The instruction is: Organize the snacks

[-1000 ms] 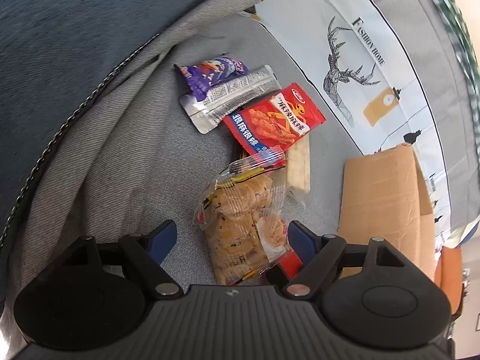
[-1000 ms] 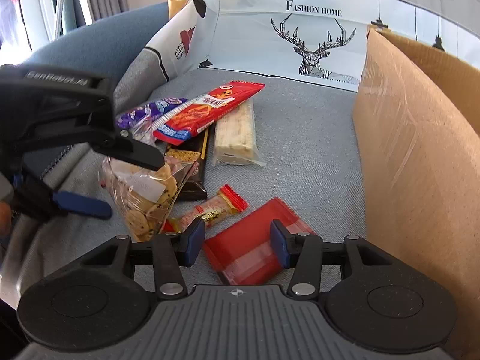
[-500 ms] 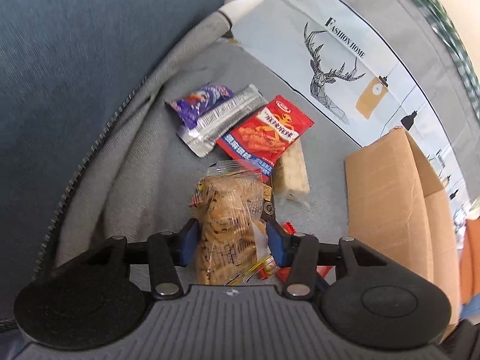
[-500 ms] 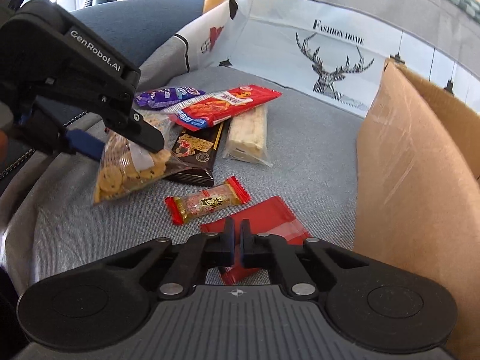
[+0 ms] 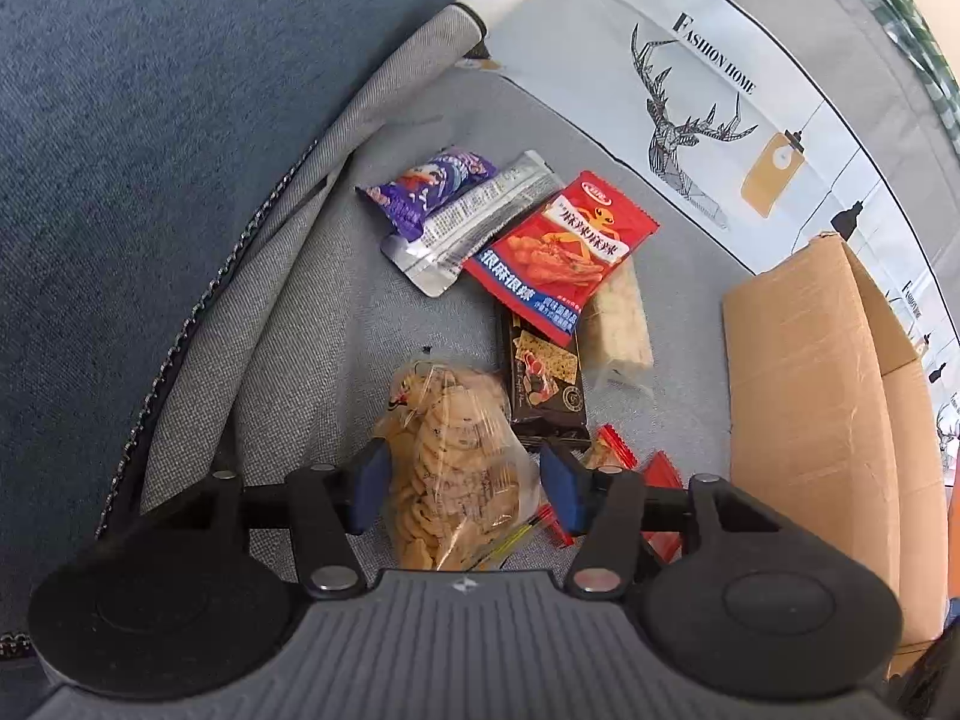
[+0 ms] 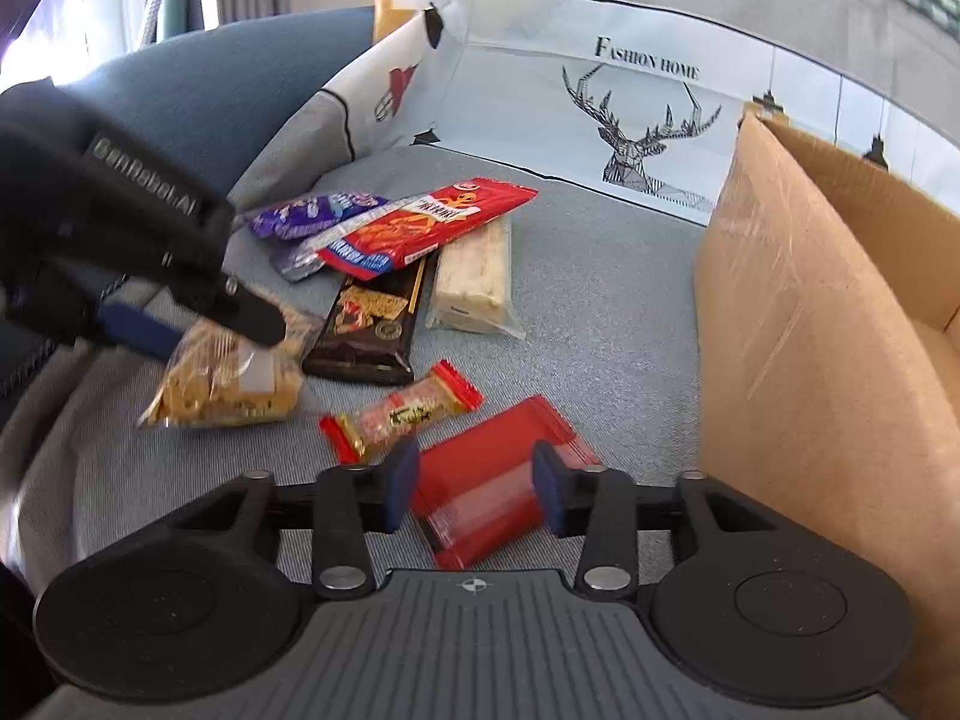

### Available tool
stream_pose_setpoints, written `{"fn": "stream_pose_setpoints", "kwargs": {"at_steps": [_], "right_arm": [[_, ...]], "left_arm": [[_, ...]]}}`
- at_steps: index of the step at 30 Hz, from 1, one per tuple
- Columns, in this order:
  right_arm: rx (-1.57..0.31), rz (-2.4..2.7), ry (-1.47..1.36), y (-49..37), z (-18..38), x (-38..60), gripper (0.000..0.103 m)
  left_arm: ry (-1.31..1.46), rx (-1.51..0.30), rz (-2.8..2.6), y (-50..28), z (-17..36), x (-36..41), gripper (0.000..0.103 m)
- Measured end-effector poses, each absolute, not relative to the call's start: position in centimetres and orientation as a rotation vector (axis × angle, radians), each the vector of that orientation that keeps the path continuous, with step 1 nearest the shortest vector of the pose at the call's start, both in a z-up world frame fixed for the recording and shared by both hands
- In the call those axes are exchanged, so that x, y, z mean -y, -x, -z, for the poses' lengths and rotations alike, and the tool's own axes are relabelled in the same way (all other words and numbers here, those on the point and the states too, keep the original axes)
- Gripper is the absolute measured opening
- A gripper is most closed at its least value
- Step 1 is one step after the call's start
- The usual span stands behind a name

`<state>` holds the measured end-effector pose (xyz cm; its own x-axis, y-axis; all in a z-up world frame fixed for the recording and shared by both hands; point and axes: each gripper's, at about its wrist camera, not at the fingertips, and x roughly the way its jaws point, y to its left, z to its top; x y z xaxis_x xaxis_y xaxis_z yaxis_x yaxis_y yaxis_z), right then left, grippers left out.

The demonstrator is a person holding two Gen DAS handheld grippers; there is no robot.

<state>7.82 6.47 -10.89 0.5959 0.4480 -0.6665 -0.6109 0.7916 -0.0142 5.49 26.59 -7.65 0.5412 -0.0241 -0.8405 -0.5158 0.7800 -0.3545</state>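
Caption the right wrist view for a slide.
Right claw straddles a flat red packet on the grey cushion; beside it, the left claw grips a cookie bag.

The left gripper's (image 5: 462, 483) black body fills the bottom of its own view, hiding the near end of the clear bag of biscuits (image 5: 456, 468) and most of the flat red packet (image 5: 660, 474) and the small red-ended candy (image 5: 606, 450) behind its right finger. In the right wrist view the left gripper (image 6: 198, 324) is blurred and cut off by the left edge, and it covers the top of the biscuit bag. The right gripper's (image 6: 474, 483) body hides the red packet's near end. The cardboard box (image 6: 810, 372) runs off the right edge; its inside is mostly unseen. The small print on the black cracker pack (image 6: 366, 324) is too small to read.
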Motion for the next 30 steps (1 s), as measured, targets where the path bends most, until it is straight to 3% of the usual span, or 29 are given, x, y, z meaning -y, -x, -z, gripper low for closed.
{"fn": "stream_pose_setpoints", "kwargs": {"at_steps": [8, 15, 18, 20, 22, 28, 30], "right_arm": [[-0.743, -0.593, 0.165, -9.7, 11.8, -7.1, 0.056], [-0.699, -0.582, 0.277, -9.4, 12.5, -8.7, 0.057], [-0.682, -0.599, 0.302, -9.1, 12.4, -8.8, 0.043], [-0.664, -0.598, 0.338, -8.8, 12.4, -8.9, 0.019], [-0.657, -0.602, 0.359, -8.7, 12.4, -8.9, 0.013], [-0.646, -0.595, 0.381, -8.2, 12.1, -8.7, 0.010], [-0.629, -0.567, 0.384, -8.1, 11.9, -8.6, 0.023]], "left_arm": [[0.604, -0.991, -0.306, -6.0, 8.0, -26.2, 0.066], [0.577, -1.006, -0.314, -6.2, 8.2, -25.9, 0.070], [0.573, -1.006, -0.318, -6.2, 8.2, -25.9, 0.070], [0.563, -1.004, -0.319, -6.2, 8.1, -25.8, 0.070], [0.551, -1.001, -0.318, -6.2, 8.0, -25.7, 0.070], [0.539, -0.989, -0.315, -6.0, 7.7, -25.5, 0.070], [0.543, -0.985, -0.315, -5.9, 7.7, -25.6, 0.071]]}}
